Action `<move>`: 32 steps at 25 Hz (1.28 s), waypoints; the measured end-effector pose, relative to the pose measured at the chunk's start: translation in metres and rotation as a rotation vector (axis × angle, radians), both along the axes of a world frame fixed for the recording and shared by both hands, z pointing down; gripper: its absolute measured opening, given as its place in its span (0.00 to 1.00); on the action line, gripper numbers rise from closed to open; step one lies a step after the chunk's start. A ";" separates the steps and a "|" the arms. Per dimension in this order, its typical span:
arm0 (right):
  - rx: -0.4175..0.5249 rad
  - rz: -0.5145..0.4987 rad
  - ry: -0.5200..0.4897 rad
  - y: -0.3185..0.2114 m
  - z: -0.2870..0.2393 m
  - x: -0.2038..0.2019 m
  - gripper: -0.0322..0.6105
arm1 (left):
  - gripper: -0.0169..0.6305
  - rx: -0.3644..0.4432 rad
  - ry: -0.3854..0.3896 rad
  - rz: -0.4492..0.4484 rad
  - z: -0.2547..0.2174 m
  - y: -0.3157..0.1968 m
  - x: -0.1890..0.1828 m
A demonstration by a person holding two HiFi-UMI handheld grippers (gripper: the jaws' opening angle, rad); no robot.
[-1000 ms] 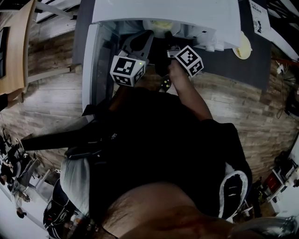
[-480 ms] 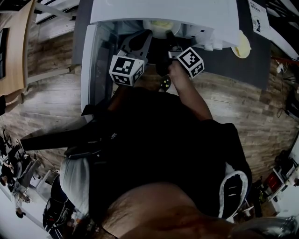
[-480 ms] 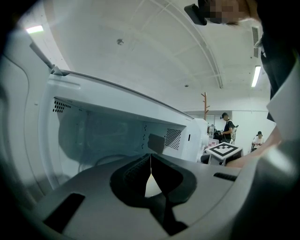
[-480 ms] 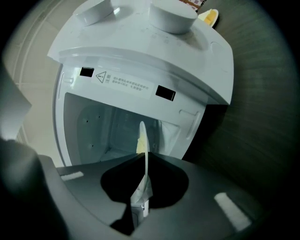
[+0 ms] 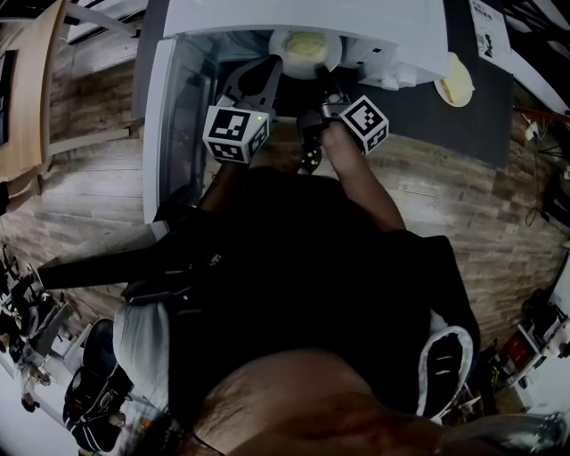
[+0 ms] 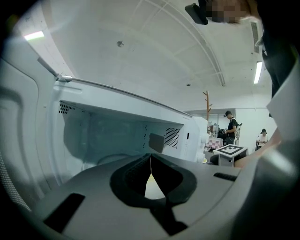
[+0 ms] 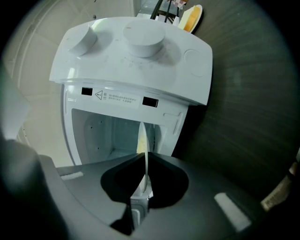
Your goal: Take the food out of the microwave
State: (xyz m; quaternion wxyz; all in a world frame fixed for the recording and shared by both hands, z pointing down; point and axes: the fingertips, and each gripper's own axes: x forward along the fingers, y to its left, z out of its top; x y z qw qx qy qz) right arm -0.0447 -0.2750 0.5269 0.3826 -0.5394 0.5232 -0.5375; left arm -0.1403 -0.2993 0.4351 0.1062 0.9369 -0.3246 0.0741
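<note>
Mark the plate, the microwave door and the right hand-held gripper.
plate [image 7: 142,138]: right gripper view, its rim seen edge-on.
microwave door [image 5: 176,125]: head view, window pane.
right hand-held gripper [image 7: 145,155]: right gripper view, between fingertips shut on the plate.

Microwave [image 5: 303,13] sits on the surface [image 5: 419,107], door [image 5: 174,116] swung out left. We see the plate [image 5: 283,46] at the cavity mouth, food [image 5: 307,40] on it, rim between the fingers [image 7: 166,180] of the right gripper [image 5: 319,71]; left gripper [image 5: 267,67] just left of it. Second plate [image 5: 454,85] on the surface, right of the microwave.
</note>
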 end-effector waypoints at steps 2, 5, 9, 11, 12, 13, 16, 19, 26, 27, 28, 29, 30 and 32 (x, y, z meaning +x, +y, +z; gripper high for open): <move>0.011 -0.002 -0.011 0.005 -0.002 0.000 0.06 | 0.04 0.001 -0.002 -0.011 0.000 0.004 -0.002; 0.030 -0.016 -0.021 0.011 -0.006 -0.001 0.06 | 0.04 0.002 -0.009 -0.028 0.000 0.011 -0.005; 0.050 -0.031 -0.044 0.019 -0.012 -0.001 0.06 | 0.04 0.006 -0.019 -0.044 -0.001 0.020 -0.005; 0.064 -0.042 -0.048 0.023 -0.015 0.000 0.06 | 0.04 0.008 -0.027 -0.050 0.000 0.025 -0.004; 0.072 -0.050 -0.047 0.025 -0.017 0.001 0.06 | 0.04 0.012 -0.031 -0.052 0.000 0.027 -0.003; 0.080 -0.059 -0.045 0.027 -0.019 0.001 0.06 | 0.04 0.016 -0.034 -0.054 -0.001 0.029 -0.001; 0.099 -0.080 -0.034 0.032 -0.025 -0.001 0.06 | 0.04 0.030 -0.031 -0.049 -0.006 0.036 0.000; 0.121 -0.083 -0.044 0.040 -0.030 -0.011 0.06 | 0.04 0.047 -0.025 -0.046 -0.010 0.043 -0.008; 0.131 -0.078 -0.069 0.050 -0.042 -0.017 0.06 | 0.04 0.058 0.005 -0.050 -0.019 0.038 -0.015; 0.140 -0.077 -0.070 0.050 -0.042 -0.017 0.06 | 0.04 0.056 0.008 -0.044 -0.019 0.036 -0.015; 0.142 -0.074 -0.068 0.050 -0.042 -0.018 0.06 | 0.04 0.054 0.009 -0.036 -0.018 0.035 -0.015; 0.134 -0.068 -0.063 0.052 -0.042 -0.019 0.06 | 0.04 0.051 0.008 -0.027 -0.018 0.035 -0.016; 0.122 -0.059 -0.058 0.054 -0.043 -0.021 0.06 | 0.04 0.047 0.006 -0.016 -0.017 0.036 -0.018; 0.112 -0.033 -0.059 0.058 -0.045 -0.025 0.06 | 0.04 0.041 0.006 0.004 -0.018 0.037 -0.022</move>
